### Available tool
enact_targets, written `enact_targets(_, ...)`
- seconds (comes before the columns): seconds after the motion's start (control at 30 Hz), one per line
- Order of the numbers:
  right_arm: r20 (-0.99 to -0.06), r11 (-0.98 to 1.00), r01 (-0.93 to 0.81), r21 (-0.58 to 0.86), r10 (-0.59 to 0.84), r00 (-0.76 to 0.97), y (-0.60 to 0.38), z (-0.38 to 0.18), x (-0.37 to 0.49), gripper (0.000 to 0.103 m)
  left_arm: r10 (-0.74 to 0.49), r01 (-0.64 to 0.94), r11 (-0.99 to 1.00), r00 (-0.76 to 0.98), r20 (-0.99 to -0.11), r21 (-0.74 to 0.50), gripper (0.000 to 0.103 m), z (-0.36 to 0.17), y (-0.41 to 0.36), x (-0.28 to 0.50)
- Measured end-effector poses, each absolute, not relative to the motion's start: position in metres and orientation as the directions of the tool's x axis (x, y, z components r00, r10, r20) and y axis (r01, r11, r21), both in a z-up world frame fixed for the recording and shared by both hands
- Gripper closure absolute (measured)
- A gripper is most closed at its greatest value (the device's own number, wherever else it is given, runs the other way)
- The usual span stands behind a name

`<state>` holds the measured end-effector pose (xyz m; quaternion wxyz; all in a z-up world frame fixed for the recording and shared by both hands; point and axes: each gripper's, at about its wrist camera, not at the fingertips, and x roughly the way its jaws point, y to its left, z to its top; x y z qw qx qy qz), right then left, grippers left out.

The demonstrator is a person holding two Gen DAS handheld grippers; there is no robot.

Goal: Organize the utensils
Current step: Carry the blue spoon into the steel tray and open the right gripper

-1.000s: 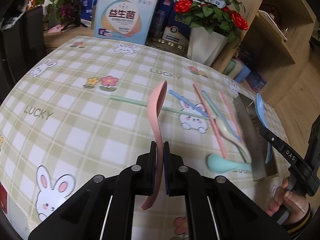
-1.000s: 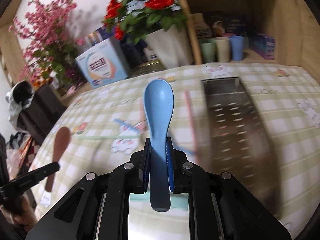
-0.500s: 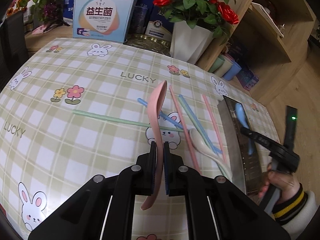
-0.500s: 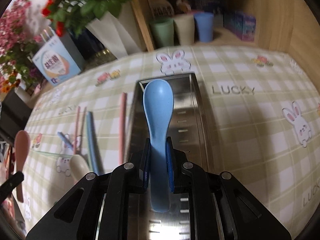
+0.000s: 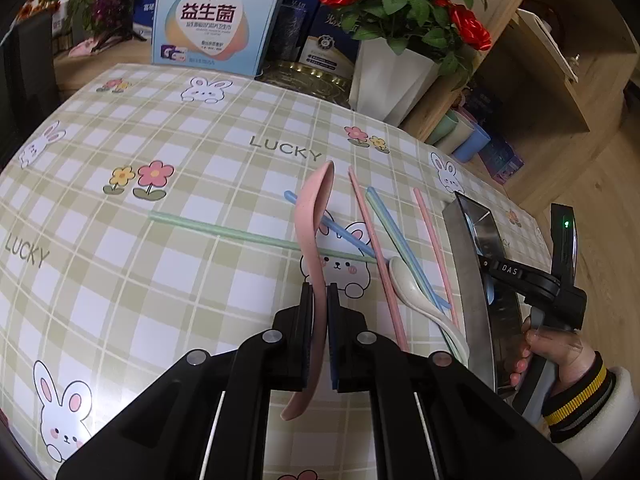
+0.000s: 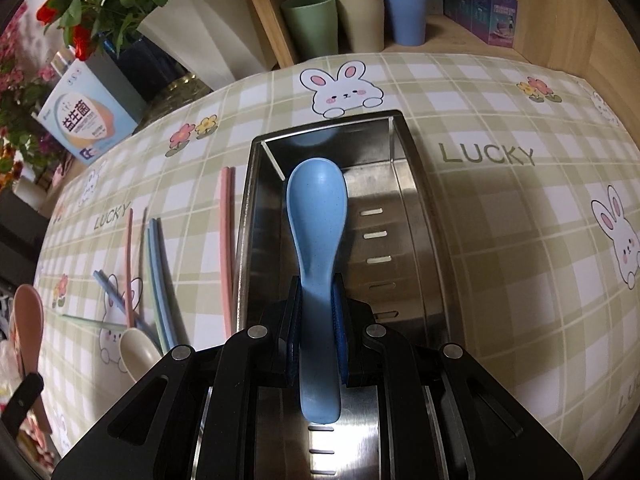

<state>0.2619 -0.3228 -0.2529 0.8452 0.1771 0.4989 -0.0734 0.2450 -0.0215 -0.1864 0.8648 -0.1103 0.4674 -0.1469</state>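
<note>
right gripper (image 6: 316, 312) is clamped on the blue spoon (image 6: 316, 216) by its handle, bowl pointing away. a second ago it was off to the side over the cloth; now it sits over the steel tray (image 6: 416, 184), spoon inside the tray outline and lower. spoon not released yet; whether it touches the floor can't be told. left gripper (image 5: 319, 312) is pinched tight on the pink spoon (image 5: 316, 216), held above the checked tablecloth (image 5: 160, 280), drifted slightly toward the tray. cream spoon (image 5: 404, 280) and loose chopsticks (image 5: 400, 240) lie just beside the tray. likely next: drop blue, then pink.
</note>
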Motion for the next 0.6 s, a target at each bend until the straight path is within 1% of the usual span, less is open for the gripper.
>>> enact_targets(0.07,-0.869,0.928,0.304,0.217,0.042,0.493,-0.322,-0.251,0.261,0.087,-0.359,0.146,0.931,0.517,-0.777,-0.334,0.096,-0.188,-0.019,0.244)
enact_targets(0.23,-0.862,0.929,0.301,0.215,0.035,0.506,-0.320,-0.242,0.257,0.087,-0.362,0.143,0.930,0.515,-0.777,-0.339,0.096,-0.187,-0.019,0.243)
enact_targets(0.5,-0.799,0.937,0.285,0.200,-0.012,0.602,-0.322,-0.210,0.226,0.086,-0.401,0.174,0.915,0.490,-0.774,-0.364,0.096,-0.182,-0.030,0.240)
enact_targets(0.53,-0.796,0.940,0.283,0.190,-0.022,0.605,-0.322,-0.208,0.223,0.084,-0.407,0.182,0.913,0.482,-0.776,-0.366,0.096,-0.182,-0.034,0.239)
enact_targets(0.57,-0.790,0.942,0.279,0.185,-0.026,0.612,-0.322,-0.206,0.218,0.077,-0.412,0.191,0.911,0.477,-0.776,-0.367,0.096,-0.180,-0.039,0.239)
enact_targets(0.6,-0.788,0.942,0.281,0.182,-0.031,0.615,-0.323,-0.205,0.215,0.064,-0.417,0.196,0.909,0.474,-0.775,-0.368,0.096,-0.179,-0.042,0.239)
